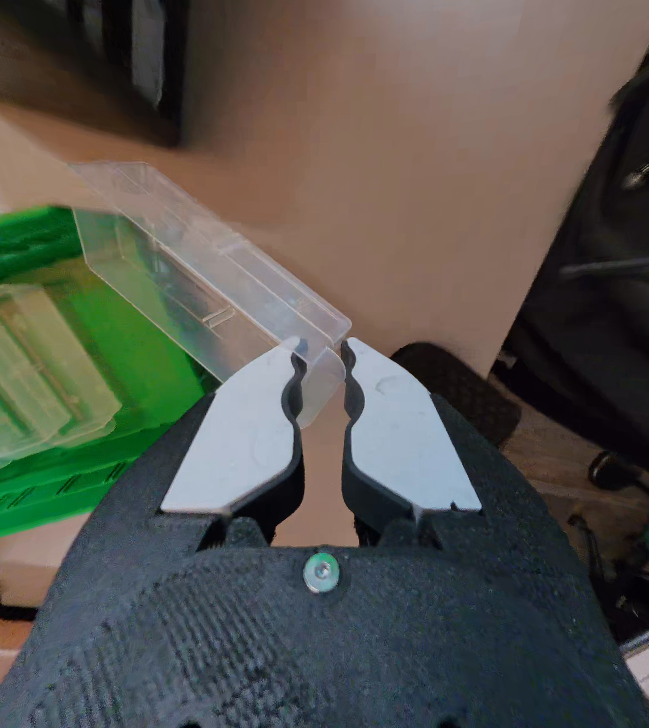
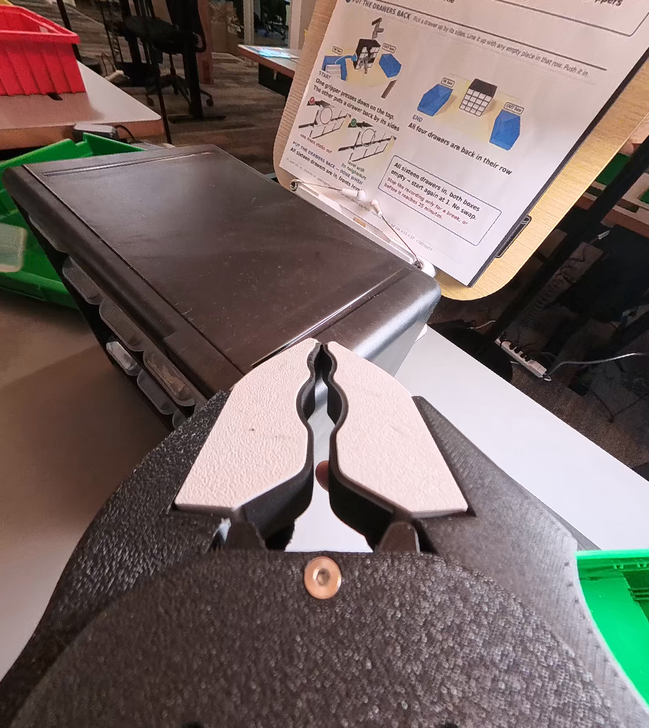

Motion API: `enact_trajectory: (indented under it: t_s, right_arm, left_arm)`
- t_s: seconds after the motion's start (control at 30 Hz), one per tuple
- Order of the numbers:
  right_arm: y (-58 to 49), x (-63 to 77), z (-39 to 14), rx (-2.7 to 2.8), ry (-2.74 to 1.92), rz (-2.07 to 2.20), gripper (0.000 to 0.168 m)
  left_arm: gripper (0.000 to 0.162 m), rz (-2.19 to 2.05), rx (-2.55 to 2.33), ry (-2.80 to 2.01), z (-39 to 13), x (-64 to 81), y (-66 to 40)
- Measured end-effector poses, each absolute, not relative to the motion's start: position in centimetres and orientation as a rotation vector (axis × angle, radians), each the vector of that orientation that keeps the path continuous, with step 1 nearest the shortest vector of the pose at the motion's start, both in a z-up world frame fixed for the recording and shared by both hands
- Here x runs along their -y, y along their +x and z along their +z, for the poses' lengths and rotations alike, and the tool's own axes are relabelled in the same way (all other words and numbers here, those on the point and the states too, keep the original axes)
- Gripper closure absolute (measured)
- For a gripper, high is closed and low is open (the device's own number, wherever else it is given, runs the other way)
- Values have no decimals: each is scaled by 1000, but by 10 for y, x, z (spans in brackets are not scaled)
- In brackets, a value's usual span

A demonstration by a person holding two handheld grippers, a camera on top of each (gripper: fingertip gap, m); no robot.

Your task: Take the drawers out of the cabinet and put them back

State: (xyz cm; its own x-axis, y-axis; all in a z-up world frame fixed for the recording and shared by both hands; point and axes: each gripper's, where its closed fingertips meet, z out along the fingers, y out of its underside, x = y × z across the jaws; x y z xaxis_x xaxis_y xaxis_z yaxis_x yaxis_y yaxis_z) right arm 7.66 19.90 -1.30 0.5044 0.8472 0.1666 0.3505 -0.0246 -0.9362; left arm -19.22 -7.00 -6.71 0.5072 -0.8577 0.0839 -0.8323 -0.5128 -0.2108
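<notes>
Left wrist view: left gripper (image 1: 322,346) grasps a clear drawer (image 1: 212,275) by its front tab. The tab sits between the tips, which are not fully together. The drawer hangs tilted in the air, partly over a green bin (image 1: 129,354) and partly over the table (image 1: 393,157). A second clear drawer (image 1: 35,374) lies in the bin. The picture is blurred.

Risk here: the hold is on one thin lip at the tips only, so the drawer can pivot or slip out — most likely if it swings or knocks the bin wall. It looks light, rigid and smooth, transparent and empty, with a shallow rectangular body and a moulded tab at the front.

Right wrist view: right gripper (image 2: 322,346) is clenched on nothing, tips nearly touching, hovering at the near edge of the cabinet (image 2: 212,244) top. I cannot tell whether it is pressing on the top. The cabinet is dark and flat-topped, and stands on the table between two green bins; several clear drawer fronts (image 2: 165,378) show down its left face. An instruction sheet (image 2: 452,118) stands behind it.

Risk here: if the cabinet is not held down it could slide or tip when a drawer is pushed in, and a drawer entering skewed would jam or stick out — judgement only.
</notes>
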Motion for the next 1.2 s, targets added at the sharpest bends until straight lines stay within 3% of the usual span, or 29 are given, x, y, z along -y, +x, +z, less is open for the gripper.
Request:
enact_trajectory:
  t_s: [0.3,0.77,1.2]
  right_arm:
    - [77,-199,-13,1032,-1606,587,168]
    - [76,-199,-13,1027,-1590,638,168]
    - [76,-197,-12,1028,-1575,699,168]
  left_arm:
    - [145,-323,-1274,-2592,-90,77,-94]
    - [145,-72,-1210,-2807,-119,29,-57]
    - [144,207,-1338,-2847,-109,11,-35]
